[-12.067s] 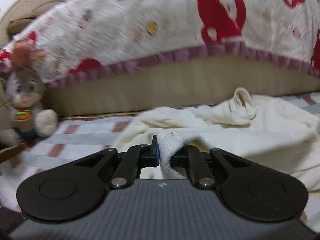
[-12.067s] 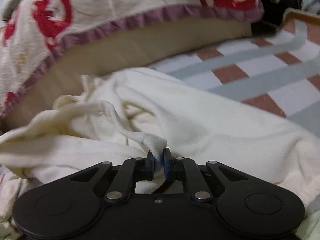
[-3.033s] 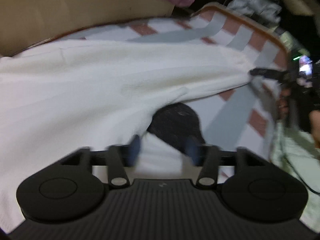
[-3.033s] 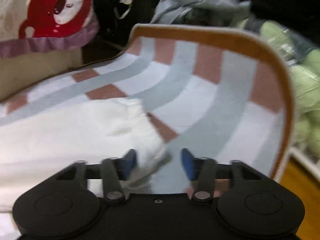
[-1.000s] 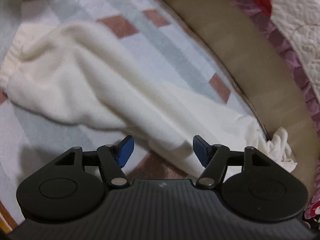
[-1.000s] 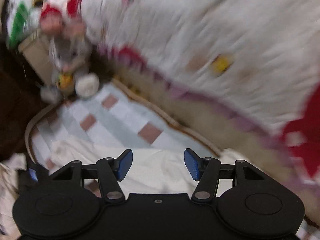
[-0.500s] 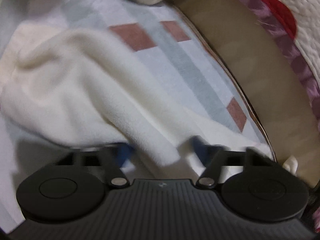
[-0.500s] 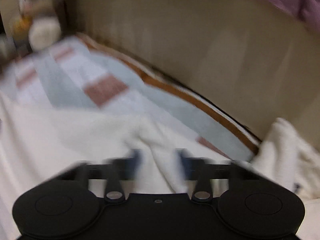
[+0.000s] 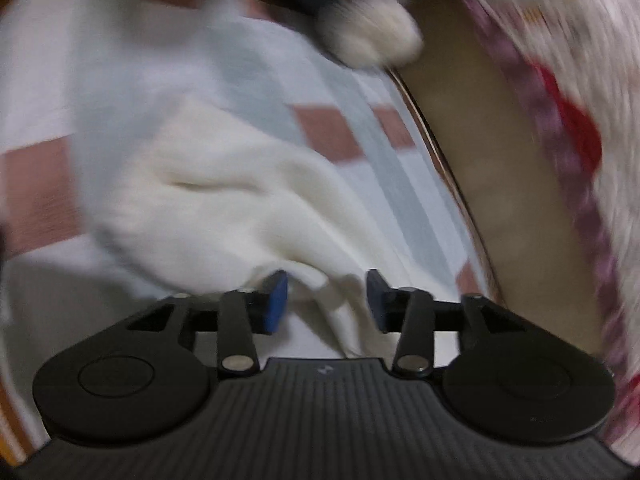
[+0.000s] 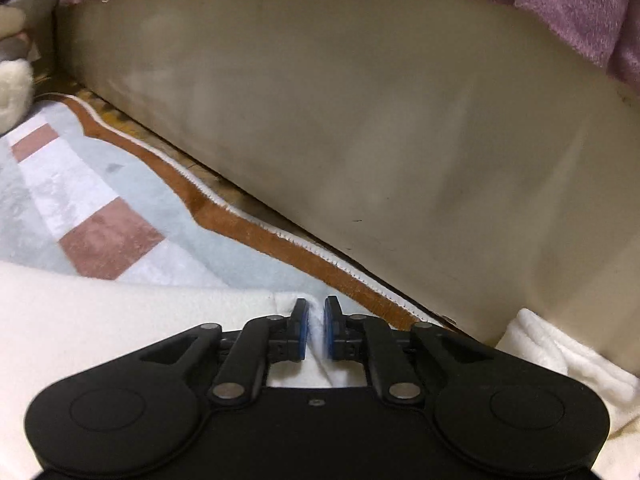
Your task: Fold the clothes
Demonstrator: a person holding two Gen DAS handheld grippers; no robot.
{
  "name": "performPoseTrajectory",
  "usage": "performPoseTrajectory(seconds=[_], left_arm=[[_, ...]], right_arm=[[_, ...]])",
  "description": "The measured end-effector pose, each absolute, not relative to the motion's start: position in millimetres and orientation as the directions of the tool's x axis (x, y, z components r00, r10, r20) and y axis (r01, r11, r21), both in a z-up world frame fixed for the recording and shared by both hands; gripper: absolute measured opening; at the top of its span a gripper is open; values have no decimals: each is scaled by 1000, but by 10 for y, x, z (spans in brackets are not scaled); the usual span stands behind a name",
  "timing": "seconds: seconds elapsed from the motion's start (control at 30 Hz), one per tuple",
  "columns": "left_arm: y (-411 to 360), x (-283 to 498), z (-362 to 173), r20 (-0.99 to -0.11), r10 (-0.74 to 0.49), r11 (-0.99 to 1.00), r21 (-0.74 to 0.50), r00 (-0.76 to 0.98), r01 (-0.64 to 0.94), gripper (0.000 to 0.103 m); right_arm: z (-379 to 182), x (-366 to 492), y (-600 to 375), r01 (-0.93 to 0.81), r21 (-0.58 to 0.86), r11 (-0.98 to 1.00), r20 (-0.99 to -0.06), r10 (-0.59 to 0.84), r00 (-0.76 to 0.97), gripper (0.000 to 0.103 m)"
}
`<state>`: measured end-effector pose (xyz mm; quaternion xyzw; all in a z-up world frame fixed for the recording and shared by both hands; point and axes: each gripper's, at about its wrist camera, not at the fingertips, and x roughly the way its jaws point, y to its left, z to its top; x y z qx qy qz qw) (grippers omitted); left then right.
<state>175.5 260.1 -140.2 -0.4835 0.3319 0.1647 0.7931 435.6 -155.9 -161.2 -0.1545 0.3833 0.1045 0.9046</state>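
The cream garment (image 9: pixel 224 204) lies on the checked rug (image 9: pixel 256 80), running from the left gripper (image 9: pixel 327 295) toward 10 o'clock; that gripper's jaws are opening, a fold loose between them. The right gripper (image 10: pixel 315 330) is pinched shut on the garment's edge, with the sofa base (image 10: pixel 360 112) close from 12 to 3 o'clock and a plush toy (image 10: pixel 12 60) at 10.

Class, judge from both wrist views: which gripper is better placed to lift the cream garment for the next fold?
Right. The right gripper is pinched on the cream garment's edge; the left gripper's jaws are opening around loose cloth.
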Motion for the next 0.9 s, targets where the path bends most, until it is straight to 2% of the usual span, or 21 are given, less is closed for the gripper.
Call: performPoseTrajectory(seconds=[0.03,0.07,0.13,0.17,0.23,0.3,0.37,0.4,0.5,0.6,0.67,0.73,0.77,0.83,0.9], left_arm=[[2704,1656,-1426,-679,-59,429,-679,732,-596,56],[2786,1605,-1461,-674,-66,396,-694,736,-601,56],[2909,1566,-1543,-672,-87,352,-712,736,-608,56],[2927,1567,-1571,-678,-86,342,-708,730,-618,57],[2924,1601,-1615,-694,-84,342,-694,715,-633,62],[2870,1686,-1662,-712,-101,365,-676,695,-640,65],[2836,1690,-1657,-714,-103,372,-674,693,-639,68],[2824,1685,-1650,-713,-103,374,-674,694,-637,68],[2790,1664,-1687,-690,-141,348,-706,710,-617,67],[2736,1622,-1717,-674,-167,311,-729,720,-610,67],[2686,1636,-1737,-680,-170,316,-723,713,-615,68],[2643,1656,-1762,-700,-155,340,-700,697,-628,69],[2631,1658,-1771,-702,-148,346,-697,697,-628,74],[2607,1684,-1762,-705,-141,359,-691,696,-627,76],[2574,1684,-1758,-708,-125,375,-683,695,-627,76]], right_arm=[[-1582,4334,-1545,-291,-219,931,-724,45,689,20],[-1538,4302,-1517,-263,-242,934,-714,12,700,37],[-1401,4183,-1518,-205,-245,948,-679,-16,734,43],[-1274,4053,-1571,-180,-174,968,-650,25,760,48],[-1032,3715,-1726,-149,96,984,-593,177,786,58],[-911,3367,-1805,-194,343,919,-541,362,759,57],[-869,3044,-1709,-272,404,873,-525,465,713,57],[-885,2892,-1619,-310,384,869,-535,484,693,57],[-988,2526,-1362,-351,260,900,-602,435,670,58],[-1179,2296,-1153,-321,73,944,-683,282,674,58],[-1280,2118,-1173,-283,76,956,-697,254,670,58],[-1476,2043,-1252,-258,218,941,-716,334,613,58],[-1551,2006,-1300,-242,238,941,-729,337,596,58],[-1641,1918,-1279,-197,193,961,-723,275,634,58],[-1660,1937,-1286,-152,244,958,-706,283,649,63]])
